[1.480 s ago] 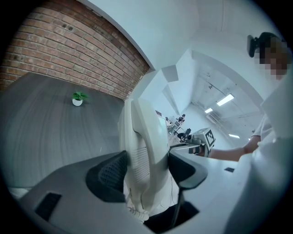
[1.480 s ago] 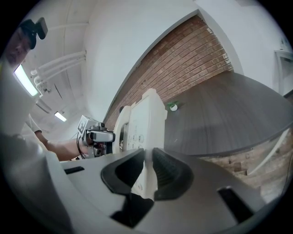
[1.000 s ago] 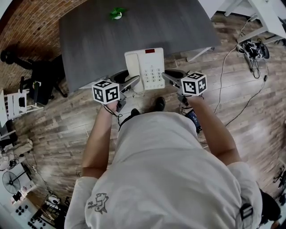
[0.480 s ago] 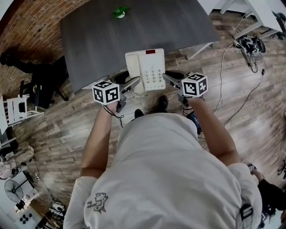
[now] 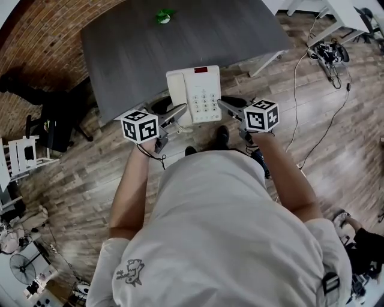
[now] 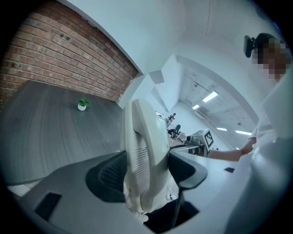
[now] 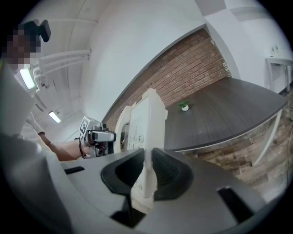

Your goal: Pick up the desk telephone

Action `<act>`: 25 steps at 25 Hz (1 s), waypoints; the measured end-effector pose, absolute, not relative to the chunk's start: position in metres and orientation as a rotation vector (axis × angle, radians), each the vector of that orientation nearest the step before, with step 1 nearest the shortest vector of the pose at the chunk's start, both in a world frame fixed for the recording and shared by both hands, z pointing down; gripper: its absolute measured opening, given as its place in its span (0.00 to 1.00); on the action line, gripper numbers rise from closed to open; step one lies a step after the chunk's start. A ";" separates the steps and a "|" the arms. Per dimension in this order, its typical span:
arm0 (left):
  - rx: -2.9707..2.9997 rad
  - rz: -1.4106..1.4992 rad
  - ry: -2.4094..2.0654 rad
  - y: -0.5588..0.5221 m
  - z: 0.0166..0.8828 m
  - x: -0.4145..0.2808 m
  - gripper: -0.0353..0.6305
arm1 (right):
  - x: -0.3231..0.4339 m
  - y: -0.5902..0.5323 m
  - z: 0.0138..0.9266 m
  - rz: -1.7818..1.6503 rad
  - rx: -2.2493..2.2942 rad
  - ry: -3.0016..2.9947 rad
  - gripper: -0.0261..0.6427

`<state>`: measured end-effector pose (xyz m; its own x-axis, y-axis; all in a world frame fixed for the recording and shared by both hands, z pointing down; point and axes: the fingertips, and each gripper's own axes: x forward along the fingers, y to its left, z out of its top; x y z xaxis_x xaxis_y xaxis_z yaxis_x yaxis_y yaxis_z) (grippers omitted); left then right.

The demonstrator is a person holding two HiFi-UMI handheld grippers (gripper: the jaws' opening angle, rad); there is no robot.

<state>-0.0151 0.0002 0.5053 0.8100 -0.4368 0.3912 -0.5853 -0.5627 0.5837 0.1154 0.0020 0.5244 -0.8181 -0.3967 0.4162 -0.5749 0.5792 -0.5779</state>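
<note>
White plastic desk telephone (image 5: 193, 95) w/ keypad and handset is off the desktop, held in the air over the near edge of the dark grey wood-grain table (image 5: 138, 54), keypad up. Left gripper (image 5: 175, 114) clamps the handset side: jaws wide, pads pressed on the handset from both sides. Right gripper (image 5: 230, 107) pinches the thin right edge of the body, jaws nearly together on it. To lift well, I'd judge: raise both hands at the same rate, keep the phone level so the handset doesn't roll off its cradle, and don't ease either grip, esp. the right, which has only a thin lip. Mind the white coiled cord (image 6: 133, 214) dangling under the left jaws. Vs a sec ago: grips and phone's place btw the grippers are the same. The table, tiny green plant in a white pot (image 5: 163, 16) and tangle of floor cables (image 5: 327, 53) have slid slightly in head view. The black shoe (image 5: 222, 137) sits further right.
</note>
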 end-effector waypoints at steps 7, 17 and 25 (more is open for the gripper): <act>2.282 0.234 -0.726 0.050 0.494 -0.073 0.50 | 0.058 0.054 0.510 1.028 0.847 -2.572 0.14; 2.301 0.204 -0.719 0.094 0.488 -0.114 0.50 | 0.017 0.100 0.504 1.013 0.871 -2.580 0.14; 2.299 0.199 -0.717 0.101 0.486 -0.122 0.50 | 0.009 0.107 0.502 1.008 0.889 -2.579 0.14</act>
